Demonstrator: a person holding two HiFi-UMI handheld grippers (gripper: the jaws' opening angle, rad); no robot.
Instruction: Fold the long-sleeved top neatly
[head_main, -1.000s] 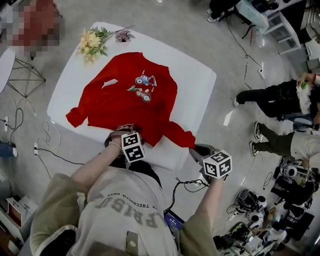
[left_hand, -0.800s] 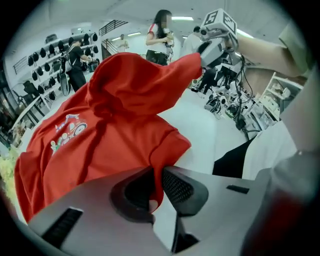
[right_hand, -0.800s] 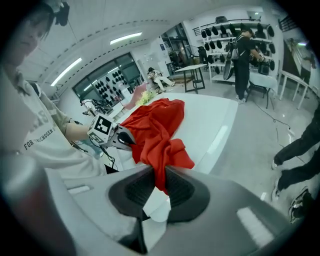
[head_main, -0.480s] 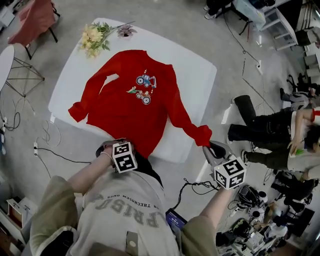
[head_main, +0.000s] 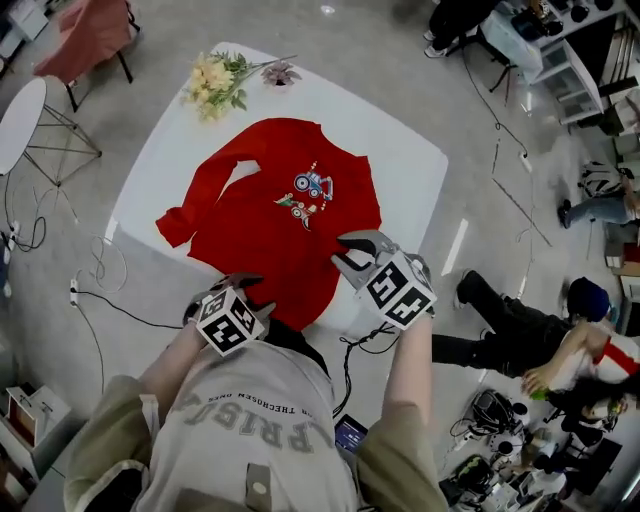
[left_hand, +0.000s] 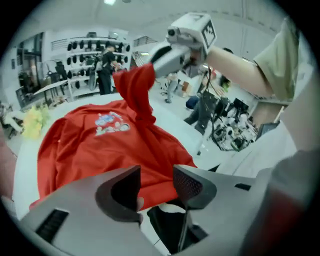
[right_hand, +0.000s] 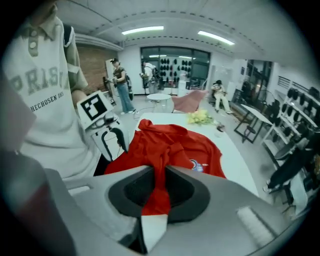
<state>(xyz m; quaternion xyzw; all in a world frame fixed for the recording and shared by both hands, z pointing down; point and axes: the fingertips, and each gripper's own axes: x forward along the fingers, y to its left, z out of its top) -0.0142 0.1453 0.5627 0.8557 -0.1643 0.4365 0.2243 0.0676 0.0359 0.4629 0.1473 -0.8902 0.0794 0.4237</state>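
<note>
Top (head_main: 280, 215) is laid flat, print up, on the white surface (head_main: 410, 160) in the head view, its hem at the near edge. The left gripper (head_main: 238, 285) is held at that hem, the right gripper (head_main: 350, 258) above the top's right side.

In the left gripper view, the jaws are opening and apart. Red hem is seen in the gap, pressed by neither pad. A sleeve (left_hand: 137, 95) is held up by the right gripper.

In the right gripper view, the jaws are clenched on the sleeve's red cloth, raised over the top.

Grey floor (head_main: 380, 60), white table (head_main: 412, 160), ceiling strip lights (right_hand: 142, 31).
</note>
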